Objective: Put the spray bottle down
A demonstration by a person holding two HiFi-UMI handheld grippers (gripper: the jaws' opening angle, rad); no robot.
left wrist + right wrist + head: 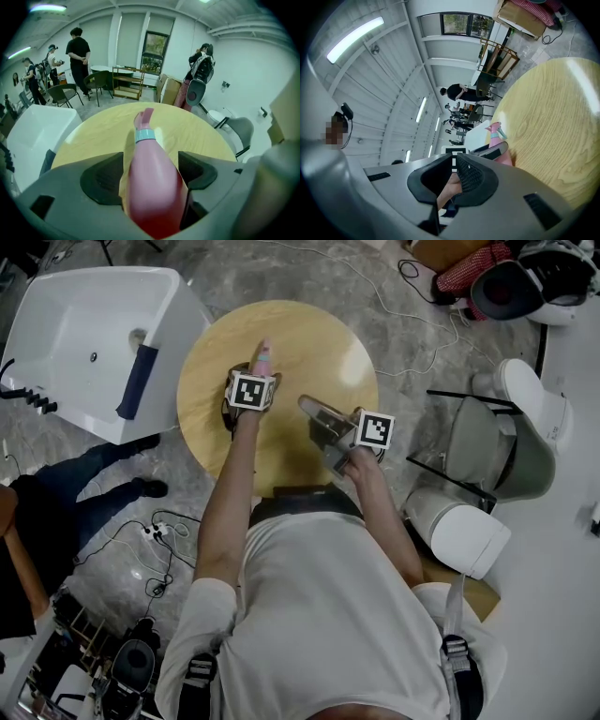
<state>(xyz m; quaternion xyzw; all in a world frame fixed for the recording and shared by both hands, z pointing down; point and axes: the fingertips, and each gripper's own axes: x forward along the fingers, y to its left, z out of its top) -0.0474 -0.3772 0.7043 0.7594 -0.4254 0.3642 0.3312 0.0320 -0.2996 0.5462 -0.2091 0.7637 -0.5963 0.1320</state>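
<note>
Left hand-held gripper (151,164) is opening around the tilted pink spray bottle (150,197); we fear it topples toward 12 o'clock.

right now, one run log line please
left gripper: fingers opening, spray bottle between | table: underneath | right gripper: empty

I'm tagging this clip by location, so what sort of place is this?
Probably an indoor lab or workshop: a round wooden table, a white basin unit standing loose on the floor, and a power strip lying on it.
</note>
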